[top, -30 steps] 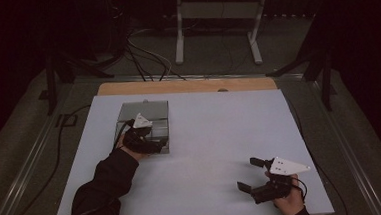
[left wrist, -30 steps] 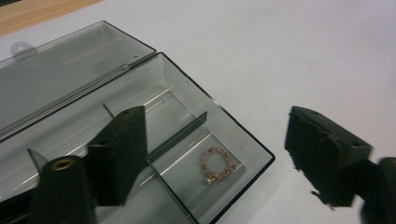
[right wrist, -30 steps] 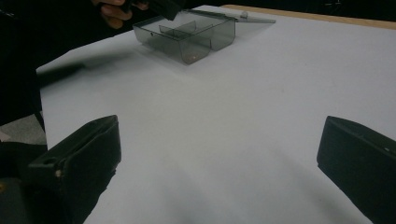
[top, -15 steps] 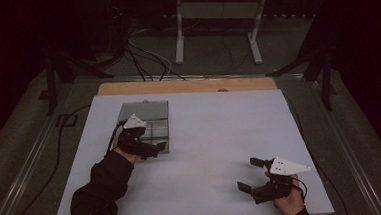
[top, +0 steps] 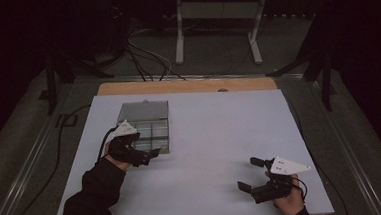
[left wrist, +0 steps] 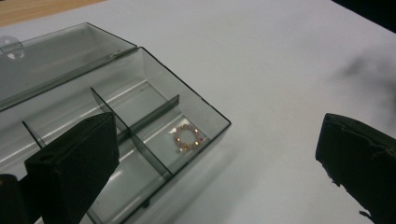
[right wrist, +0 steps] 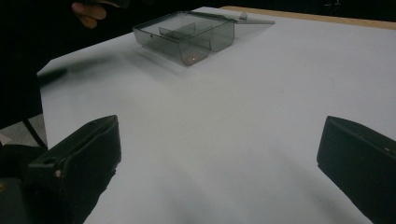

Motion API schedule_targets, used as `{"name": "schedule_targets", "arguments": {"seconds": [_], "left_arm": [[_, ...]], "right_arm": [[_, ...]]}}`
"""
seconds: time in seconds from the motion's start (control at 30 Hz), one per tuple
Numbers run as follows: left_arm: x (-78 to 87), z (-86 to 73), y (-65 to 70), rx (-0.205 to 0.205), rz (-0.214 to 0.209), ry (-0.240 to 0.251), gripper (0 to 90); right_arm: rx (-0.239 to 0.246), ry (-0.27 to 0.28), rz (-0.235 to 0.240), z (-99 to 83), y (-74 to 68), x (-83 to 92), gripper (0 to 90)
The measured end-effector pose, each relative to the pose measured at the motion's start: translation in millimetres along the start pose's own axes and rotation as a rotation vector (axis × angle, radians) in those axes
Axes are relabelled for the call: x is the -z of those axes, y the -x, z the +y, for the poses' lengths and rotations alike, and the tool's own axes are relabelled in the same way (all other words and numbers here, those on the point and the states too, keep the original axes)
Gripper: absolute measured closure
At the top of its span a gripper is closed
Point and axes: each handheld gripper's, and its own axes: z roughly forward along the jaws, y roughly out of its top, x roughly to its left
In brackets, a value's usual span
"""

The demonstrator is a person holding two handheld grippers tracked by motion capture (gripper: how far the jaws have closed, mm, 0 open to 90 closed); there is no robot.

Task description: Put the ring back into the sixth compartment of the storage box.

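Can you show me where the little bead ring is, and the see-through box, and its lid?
bead ring [left wrist: 187,139], left gripper view, on its beads.
box [left wrist: 211,115], left gripper view, on its side wall.
lid [left wrist: 56,58], left gripper view, on its flat panel.

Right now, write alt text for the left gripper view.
A small beaded bracelet lies in a corner compartment of a clear divided box with its lid folded back, on a white table. The hand-held gripper has open, empty jaws.
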Motion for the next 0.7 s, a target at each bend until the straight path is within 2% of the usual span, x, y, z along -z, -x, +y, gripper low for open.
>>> {"name": "schedule_targets", "arguments": {"seconds": [0.33,0.47,0.7], "left_arm": [[16.4,-21.6,2.2,0.001,-0.014,-0.002,0.7],[24.0,-32.8,1.6,0.020,-0.014,0.001,0.7],[29.6,-48.0,5.4,0.002,-0.005,-0.005,0.7]], "right_arm": [[-0.003,0.000,0.001,0.3,-0.1,-0.6,0.0],[-0.001,-0.003,0.000,0.2,-0.5,-0.9,0.0],[0.000,-0.002,-0.002,0.2,-0.5,-0.2,0.0]]}}
